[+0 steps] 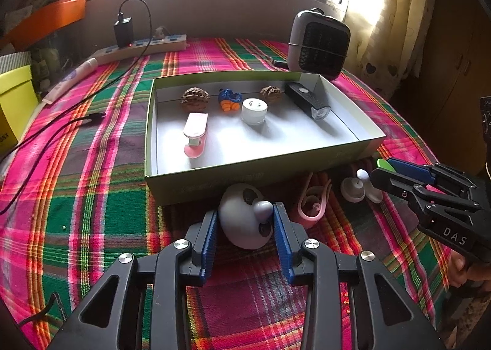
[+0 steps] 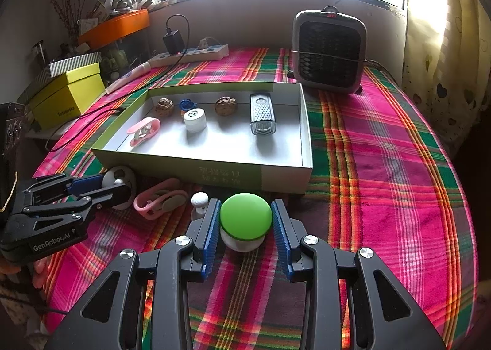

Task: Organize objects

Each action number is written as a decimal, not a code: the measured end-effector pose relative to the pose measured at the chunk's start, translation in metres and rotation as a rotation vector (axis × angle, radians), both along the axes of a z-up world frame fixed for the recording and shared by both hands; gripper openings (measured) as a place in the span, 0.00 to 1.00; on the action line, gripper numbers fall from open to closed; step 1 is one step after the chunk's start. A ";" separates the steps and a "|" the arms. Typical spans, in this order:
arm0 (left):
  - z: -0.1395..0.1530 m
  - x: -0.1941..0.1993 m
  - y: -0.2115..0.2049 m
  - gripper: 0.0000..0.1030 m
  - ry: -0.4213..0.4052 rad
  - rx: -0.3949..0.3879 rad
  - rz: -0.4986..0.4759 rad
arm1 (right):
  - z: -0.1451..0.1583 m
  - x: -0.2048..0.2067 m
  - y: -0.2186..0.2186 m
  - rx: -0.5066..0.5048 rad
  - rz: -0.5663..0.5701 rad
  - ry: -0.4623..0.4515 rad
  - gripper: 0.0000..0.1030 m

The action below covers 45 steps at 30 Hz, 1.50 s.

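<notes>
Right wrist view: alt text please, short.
The right gripper has its fingers closed on a green-capped white mushroom toy on a plaid tablecloth. Behind it sits an open box of small items, the left gripper at its left.

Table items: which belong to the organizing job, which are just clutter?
Job: box with walnuts, flashlight, white jar, pink clip; panda toy; green-capped toy; pink loop.

Clutter: heater, power strip, yellow box.
</notes>
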<state>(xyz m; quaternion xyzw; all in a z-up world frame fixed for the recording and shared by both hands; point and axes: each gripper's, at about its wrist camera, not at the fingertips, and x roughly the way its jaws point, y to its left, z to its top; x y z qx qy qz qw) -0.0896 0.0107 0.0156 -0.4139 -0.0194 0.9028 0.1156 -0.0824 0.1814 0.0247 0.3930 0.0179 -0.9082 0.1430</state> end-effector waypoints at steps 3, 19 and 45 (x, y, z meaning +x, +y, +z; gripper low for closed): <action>0.001 0.001 0.000 0.32 0.005 -0.007 0.002 | 0.000 0.000 0.000 -0.001 0.001 0.001 0.34; 0.014 0.008 0.001 0.32 0.046 -0.013 0.007 | 0.009 0.006 0.000 -0.010 0.008 0.024 0.34; 0.045 -0.004 0.005 0.32 0.112 -0.009 -0.002 | 0.045 -0.007 0.000 -0.038 0.046 0.093 0.34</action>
